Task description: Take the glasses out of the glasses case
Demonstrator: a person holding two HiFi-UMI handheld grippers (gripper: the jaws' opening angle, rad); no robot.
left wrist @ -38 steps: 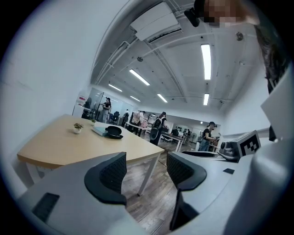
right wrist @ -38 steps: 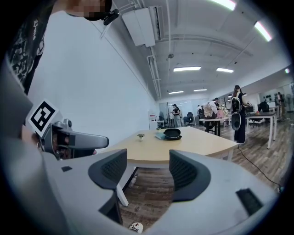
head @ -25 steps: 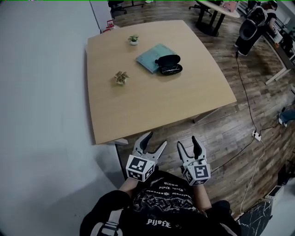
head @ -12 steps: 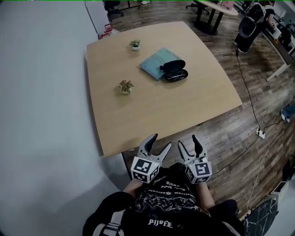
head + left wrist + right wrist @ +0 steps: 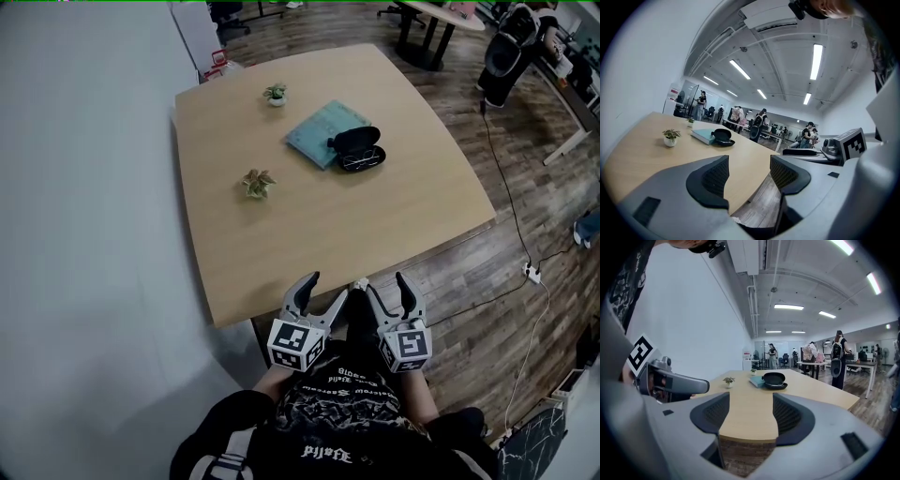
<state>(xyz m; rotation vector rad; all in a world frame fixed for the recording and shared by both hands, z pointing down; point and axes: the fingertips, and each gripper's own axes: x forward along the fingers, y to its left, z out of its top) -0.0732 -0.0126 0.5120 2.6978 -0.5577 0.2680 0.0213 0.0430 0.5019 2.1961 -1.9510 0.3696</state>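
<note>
1. One wooden table (image 5: 319,220) is counted in the near field.
2. Two small potted plants are recorded on it: one potted plant (image 5: 275,93) by the far edge and a second potted plant (image 5: 258,182) nearer the middle.
3. One teal book (image 5: 317,125) is noted.
4. One glasses case (image 5: 357,148) is noted, and one pair of glasses (image 5: 360,162) is made out in it.
5. Two grippers are counted: the left gripper (image 5: 325,286) and the right gripper (image 5: 385,283), with two jaws seen on each.
6. Two marker cubes are recorded, one per gripper.
7. One white power strip (image 5: 532,273) is observed on the floor (image 5: 450,272).
</note>
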